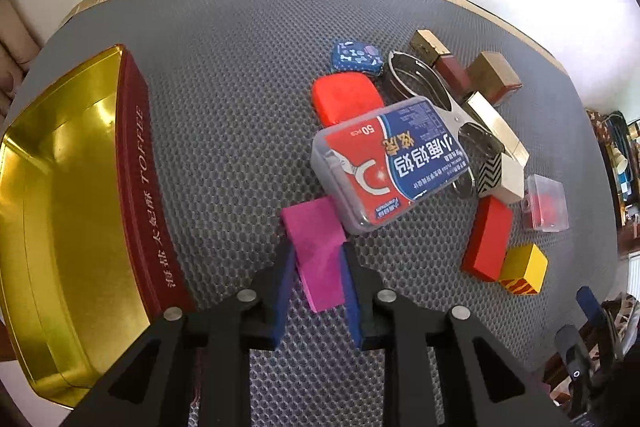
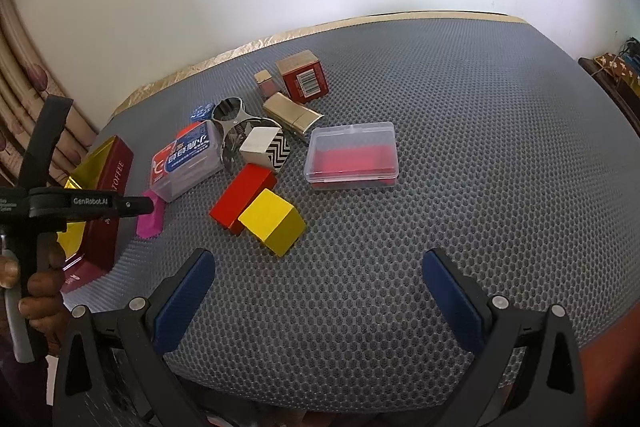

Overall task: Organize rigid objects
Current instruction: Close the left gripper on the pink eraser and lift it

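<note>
1. Magenta block (image 1: 318,255) pinched between the blue pads of the left tool (image 1: 318,267); tool closed on it, block upright-ish, far end poking past the fingertips. Cannot tell whether it is lifted or touching the mat.
2. Landmark = gold toffee tin (image 1: 60,195), open, inside looks bare in the part visible. Held block is just right of the tin's red wall, not over the rim.
3. Right tool (image 2: 320,291) wide open, holding nothing, hovering over the grey mat (image 2: 460,155) on the worktop, well right of the tin.
4. Pile right of the tin: floss box (image 1: 388,163) nearest and just beyond the held block, orange-red case (image 1: 346,101) beyond that, red block (image 2: 242,197) touching yellow block (image 2: 272,223), clear plastic box (image 2: 352,155) farthest from the tin.
5. Step, my read: first item grasped, carry to tin pending.
6. Next move likely calls for lift, swing left over the tin's wall, lower, release. Clear the rim first; clipping the wall could shove the tin.
</note>
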